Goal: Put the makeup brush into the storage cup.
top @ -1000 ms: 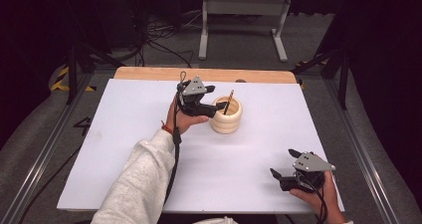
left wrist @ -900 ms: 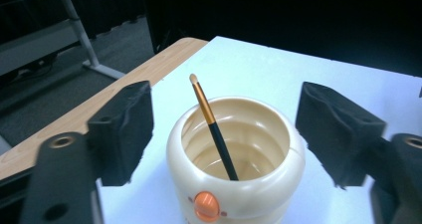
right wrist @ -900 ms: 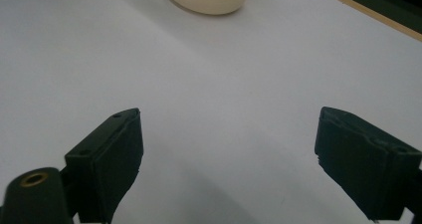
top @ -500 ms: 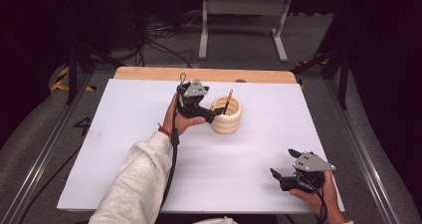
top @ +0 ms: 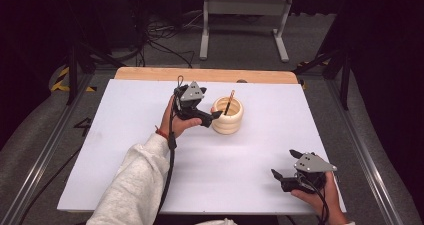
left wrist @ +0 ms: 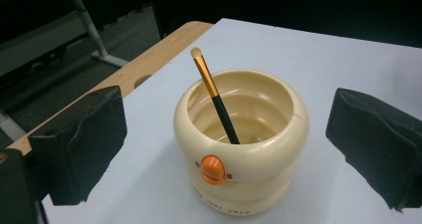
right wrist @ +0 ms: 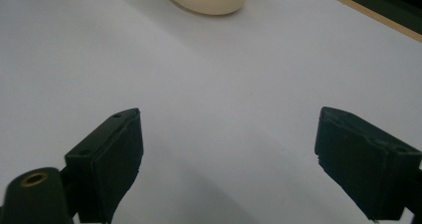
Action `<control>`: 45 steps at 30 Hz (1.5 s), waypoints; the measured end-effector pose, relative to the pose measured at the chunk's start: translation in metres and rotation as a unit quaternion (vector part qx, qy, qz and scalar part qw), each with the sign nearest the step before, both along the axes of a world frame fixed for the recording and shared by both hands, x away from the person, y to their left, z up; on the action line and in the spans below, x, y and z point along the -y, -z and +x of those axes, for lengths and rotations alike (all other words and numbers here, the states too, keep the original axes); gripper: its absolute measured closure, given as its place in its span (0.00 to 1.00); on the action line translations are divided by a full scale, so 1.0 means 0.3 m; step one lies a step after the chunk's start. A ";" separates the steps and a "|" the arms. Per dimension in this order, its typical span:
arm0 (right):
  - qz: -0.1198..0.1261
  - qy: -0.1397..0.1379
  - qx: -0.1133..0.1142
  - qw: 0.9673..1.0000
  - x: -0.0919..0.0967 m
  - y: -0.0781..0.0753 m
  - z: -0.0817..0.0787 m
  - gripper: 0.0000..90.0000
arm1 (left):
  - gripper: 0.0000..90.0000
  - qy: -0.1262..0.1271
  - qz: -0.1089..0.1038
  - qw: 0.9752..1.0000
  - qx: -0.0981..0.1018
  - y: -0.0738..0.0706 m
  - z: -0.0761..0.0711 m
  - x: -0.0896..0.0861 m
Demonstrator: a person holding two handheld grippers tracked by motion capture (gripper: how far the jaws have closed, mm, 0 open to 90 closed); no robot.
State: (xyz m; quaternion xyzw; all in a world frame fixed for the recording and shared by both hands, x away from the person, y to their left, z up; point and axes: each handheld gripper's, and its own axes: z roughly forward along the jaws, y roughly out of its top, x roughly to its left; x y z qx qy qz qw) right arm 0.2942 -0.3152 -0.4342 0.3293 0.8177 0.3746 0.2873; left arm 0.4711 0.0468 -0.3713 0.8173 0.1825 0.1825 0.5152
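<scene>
Each black tool (top: 212, 116) carries a grey three-cornered plate; a pale grey sleeve (top: 131, 185) covers the left arm.

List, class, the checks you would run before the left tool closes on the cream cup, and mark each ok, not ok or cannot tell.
1. Left tool open wide enough for the cream cup: ok.
2. Cup centred between its jaws: ok.
3. Cup upright on the white table: ok.
4. Brush inside the cup, leaning on the rim: ok.
5. Right tool open, well away: ok.
6. Jaws touching the cup: cannot tell.
</scene>
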 end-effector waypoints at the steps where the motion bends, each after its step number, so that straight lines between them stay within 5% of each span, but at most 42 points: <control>1: 0.000 0.000 0.000 1.000 0.000 0.000 0.000 0.14 | 0.05 0.000 0.000 1.000 0.000 0.000 0.000 0.000; 21: -0.001 -0.001 0.002 1.000 -0.003 -0.001 0.001 0.14 | 0.07 -0.002 0.034 0.999 0.029 0.003 -0.054 -0.053; 45: -0.001 -0.004 0.001 1.000 -0.007 -0.003 0.000 0.14 | 0.07 -0.008 0.067 0.997 0.036 0.008 -0.105 -0.121</control>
